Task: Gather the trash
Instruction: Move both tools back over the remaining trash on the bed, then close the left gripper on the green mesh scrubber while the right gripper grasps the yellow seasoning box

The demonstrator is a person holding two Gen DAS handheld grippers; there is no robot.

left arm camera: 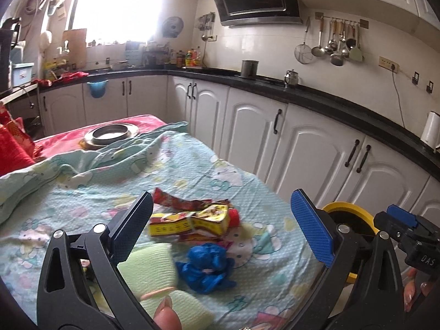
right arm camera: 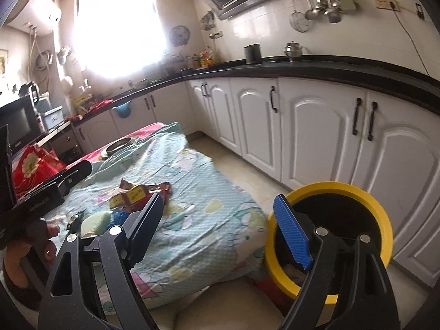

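White cabinets and a black counter frame your workspace, a table (left arm camera: 242, 181) draped in a pale cartoon-print cloth. Your left gripper (left arm camera: 231, 236) hangs spread wide with nothing between its pads, poised above the litter: a crumpled blue wrapper (left arm camera: 206, 269) lies nearest, a yellow-and-red carton (left arm camera: 189, 224) just beyond it with a red wrapper (left arm camera: 181, 200) touching its far side, and a pale green cloth (left arm camera: 148, 272) sits close against the dark finger. Your right gripper (right arm camera: 220, 233) is also wide open and empty, held off the table's edge beside the yellow-rimmed bin (right arm camera: 365, 192), which stands on the floor right by the table corner. From here, the risk is mostly in the pile: the carton and wrappers overlap, so closing on one may drag or flick another off the edge. That loose, rumpled cloth could also bunch into the pads and lift with the trash. A crushed wrapper is likely springy and may slip out during the carry to the bin. Farther back, a metal dish (left arm camera: 112, 134) sits well clear.
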